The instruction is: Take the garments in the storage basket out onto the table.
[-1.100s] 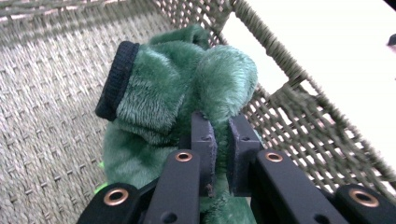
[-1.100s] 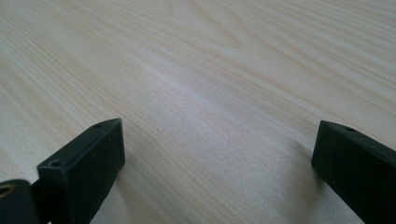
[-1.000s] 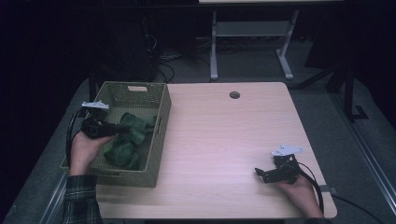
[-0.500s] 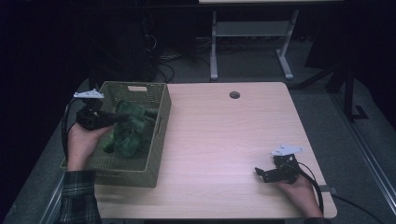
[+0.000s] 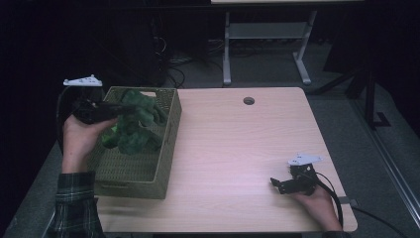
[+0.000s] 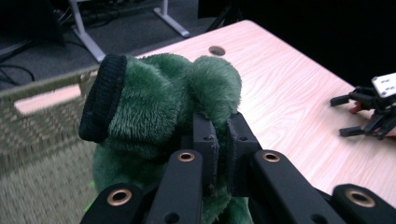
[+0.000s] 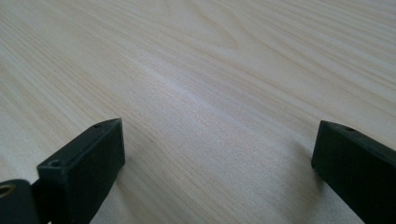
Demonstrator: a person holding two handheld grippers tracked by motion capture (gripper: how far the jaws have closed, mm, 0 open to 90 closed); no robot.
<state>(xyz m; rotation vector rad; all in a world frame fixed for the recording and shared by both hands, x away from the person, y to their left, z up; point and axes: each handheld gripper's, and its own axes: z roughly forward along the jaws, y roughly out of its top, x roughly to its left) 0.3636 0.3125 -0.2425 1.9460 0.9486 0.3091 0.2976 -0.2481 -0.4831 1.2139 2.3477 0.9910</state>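
Green plush toy held over the woven basket at the counter's nine o'clock side.

We see the wooden counter (image 5: 237, 148) carrying an olive woven basket (image 5: 163, 163) along its nine o'clock edge. Above the basket hangs the green plush toy (image 5: 136, 124), clear of the basket floor. Our left claw (image 5: 119, 108) is pinched tight on a fold of its fur, jaws nearly together. At five o'clock our right claw (image 5: 277, 186) rests low on bare wood, jaws spread wide with nothing between them.
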